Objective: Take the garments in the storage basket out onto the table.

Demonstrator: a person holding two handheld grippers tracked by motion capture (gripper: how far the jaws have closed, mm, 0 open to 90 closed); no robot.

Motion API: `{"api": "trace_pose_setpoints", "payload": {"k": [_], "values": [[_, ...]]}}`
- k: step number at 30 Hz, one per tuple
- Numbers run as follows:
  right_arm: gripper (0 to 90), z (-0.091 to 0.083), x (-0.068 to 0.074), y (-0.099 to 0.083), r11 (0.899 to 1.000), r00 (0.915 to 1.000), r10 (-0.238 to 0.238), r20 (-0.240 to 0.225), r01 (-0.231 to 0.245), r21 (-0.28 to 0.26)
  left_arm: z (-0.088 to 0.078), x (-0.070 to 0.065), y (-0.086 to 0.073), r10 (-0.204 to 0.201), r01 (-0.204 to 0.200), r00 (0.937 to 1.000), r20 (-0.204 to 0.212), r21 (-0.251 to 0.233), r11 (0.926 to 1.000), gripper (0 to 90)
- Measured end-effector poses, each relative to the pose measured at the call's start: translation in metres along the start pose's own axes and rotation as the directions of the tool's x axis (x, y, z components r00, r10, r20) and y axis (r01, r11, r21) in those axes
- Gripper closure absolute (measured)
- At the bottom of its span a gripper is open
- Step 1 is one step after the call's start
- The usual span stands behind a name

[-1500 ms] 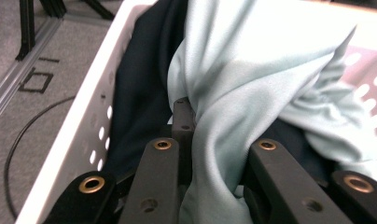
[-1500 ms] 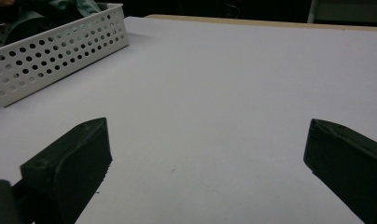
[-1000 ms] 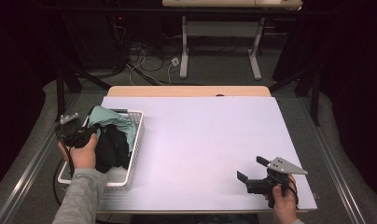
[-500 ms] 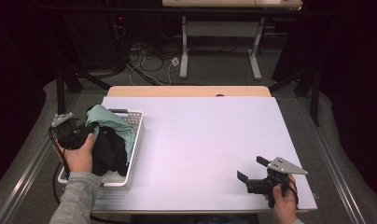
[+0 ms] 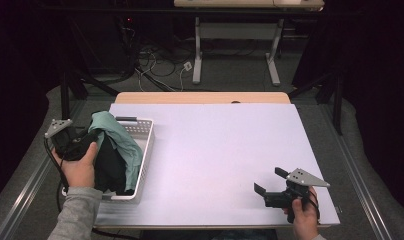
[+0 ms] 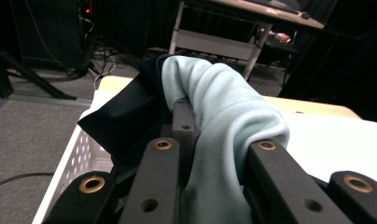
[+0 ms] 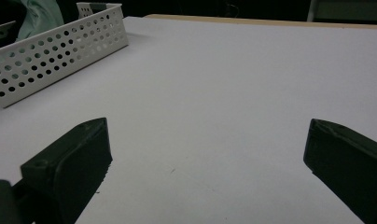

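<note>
Your table (image 5: 210, 150): white top, wood strip along far edge, dark room behind, cables (image 5: 155, 65) on grey floor, white desk legs (image 5: 200, 55) beyond. White perforated basket (image 5: 140, 150) at table's left edge, black cloth (image 5: 110, 165) inside. Your left gripper (image 5: 82, 142) just left of basket, jaws clamped on mint-green cloth (image 6: 214, 116), which drapes over basket rim. Your right gripper (image 5: 270, 185) near table's front right corner, jaws apart over bare surface, holding nothing

Left gripper (image 5: 85, 142) fingers clamped; right gripper (image 5: 269, 186) fingers spread.
</note>
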State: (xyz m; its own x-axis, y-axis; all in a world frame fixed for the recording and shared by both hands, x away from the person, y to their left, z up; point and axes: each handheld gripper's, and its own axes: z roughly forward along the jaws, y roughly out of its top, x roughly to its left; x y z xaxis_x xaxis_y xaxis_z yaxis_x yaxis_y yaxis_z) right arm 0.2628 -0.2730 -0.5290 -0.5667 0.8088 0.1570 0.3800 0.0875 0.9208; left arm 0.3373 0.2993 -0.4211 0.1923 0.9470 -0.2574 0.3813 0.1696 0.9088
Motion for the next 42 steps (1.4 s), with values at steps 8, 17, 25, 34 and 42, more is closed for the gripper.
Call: {"api": "trace_pose_setpoints", "payload": {"k": [8, 17, 25, 34, 42], "values": [[0.5, 0.0, 0.0, 0.0, 1.0, 1.0, 0.002, 0.001, -0.002, -0.001, -0.007, -0.002, 0.009, -0.004, 0.004, 0.9998, 0.022, -0.03, 0.9995, 79.4], [0.5, 0.0, 0.0, 0.0, 1.0, 1.0, -0.002, 0.0, 0.002, 0.005, -0.019, -0.001, 0.023, -0.003, 0.004, 0.9994, 0.034, -0.054, 0.9985, 79.4], [0.5, 0.0, 0.0, 0.0, 1.0, 1.0, -0.006, 0.005, 0.006, 0.004, -0.031, -0.002, 0.038, 0.014, -0.01, 0.9992, 0.038, -0.084, 0.9964, 79.4], [0.5, 0.001, 0.0, 0.0, 1.0, 1.0, -0.005, 0.006, 0.005, 0.006, -0.034, -0.006, 0.048, 0.031, -0.026, 0.9984, 0.048, -0.095, 0.9951, 79.4], [0.5, 0.001, 0.0, 0.0, 1.0, 1.0, -0.003, 0.006, 0.003, 0.007, -0.035, -0.01, 0.052, 0.036, -0.03, 0.9975, 0.06, -0.092, 0.9953, 79.4]]}}
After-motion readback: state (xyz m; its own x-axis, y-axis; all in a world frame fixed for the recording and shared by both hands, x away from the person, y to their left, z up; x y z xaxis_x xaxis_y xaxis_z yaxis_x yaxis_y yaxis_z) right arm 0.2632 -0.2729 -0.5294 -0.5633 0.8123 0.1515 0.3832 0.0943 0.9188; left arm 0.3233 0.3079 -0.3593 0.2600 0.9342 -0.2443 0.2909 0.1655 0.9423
